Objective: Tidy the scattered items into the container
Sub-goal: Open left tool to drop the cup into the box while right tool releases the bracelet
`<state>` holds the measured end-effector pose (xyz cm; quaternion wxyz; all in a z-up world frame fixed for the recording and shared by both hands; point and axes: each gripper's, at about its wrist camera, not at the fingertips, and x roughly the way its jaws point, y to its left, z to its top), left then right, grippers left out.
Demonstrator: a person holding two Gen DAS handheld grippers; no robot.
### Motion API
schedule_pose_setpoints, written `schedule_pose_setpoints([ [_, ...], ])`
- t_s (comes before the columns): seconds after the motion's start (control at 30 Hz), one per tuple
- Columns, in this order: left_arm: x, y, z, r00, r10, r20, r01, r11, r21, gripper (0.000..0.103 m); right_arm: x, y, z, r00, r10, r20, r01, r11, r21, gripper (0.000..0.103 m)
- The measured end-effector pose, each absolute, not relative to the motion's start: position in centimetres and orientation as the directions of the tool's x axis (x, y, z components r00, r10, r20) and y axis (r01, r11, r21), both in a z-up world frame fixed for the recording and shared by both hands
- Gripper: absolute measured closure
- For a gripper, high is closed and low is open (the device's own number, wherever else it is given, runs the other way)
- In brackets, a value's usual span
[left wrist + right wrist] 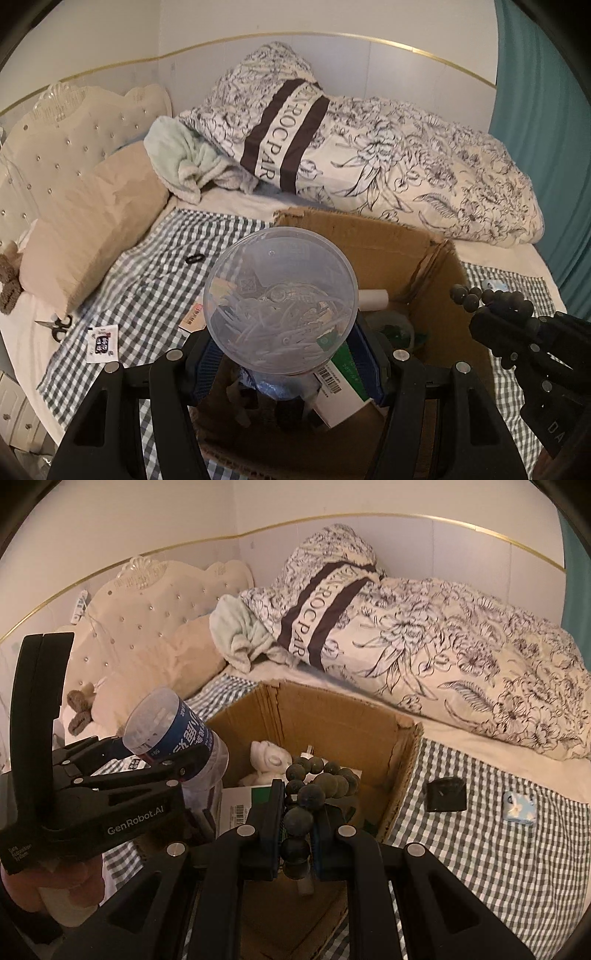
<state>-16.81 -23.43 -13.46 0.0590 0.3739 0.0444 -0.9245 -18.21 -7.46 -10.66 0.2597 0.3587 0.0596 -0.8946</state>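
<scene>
Over an open cardboard box [325, 716] on a checked bed cover [480, 849]: left tongs [288, 354] clamped on a clear plastic bottle [280, 306] (base toward the lens); right tongs [295, 834] pinching a string of dark beads [317, 779]; scissors [59, 326], a sachet [102, 341] lying beside the box.

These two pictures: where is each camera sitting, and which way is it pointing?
Left wrist view: on the left gripper, looking down along a clear bottle into the cardboard box; right gripper at right.
Right wrist view: on the right gripper, holding a bead bracelet; a hand shows lower left.
Shared: box, quilt.
</scene>
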Motion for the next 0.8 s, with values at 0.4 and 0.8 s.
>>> schedule_pose_setpoints([
  [0.4,-18.0,-23.6,-14.5,-0.708,-0.084,-0.701,0.145,-0.989,-0.029,0.039,-19.5,-8.7,-13.3,-0.57,-0.403,-0.716,0.513,-0.855,0.072,0.091],
  [0.8,-16.4,-23.4,-10.3,-0.766,-0.089,-0.636,0.15,-0.988,-0.043,0.02,-17.7,-7.5,-9.5,-0.644,-0.412,-0.645,0.495,-0.867,0.06,0.05],
])
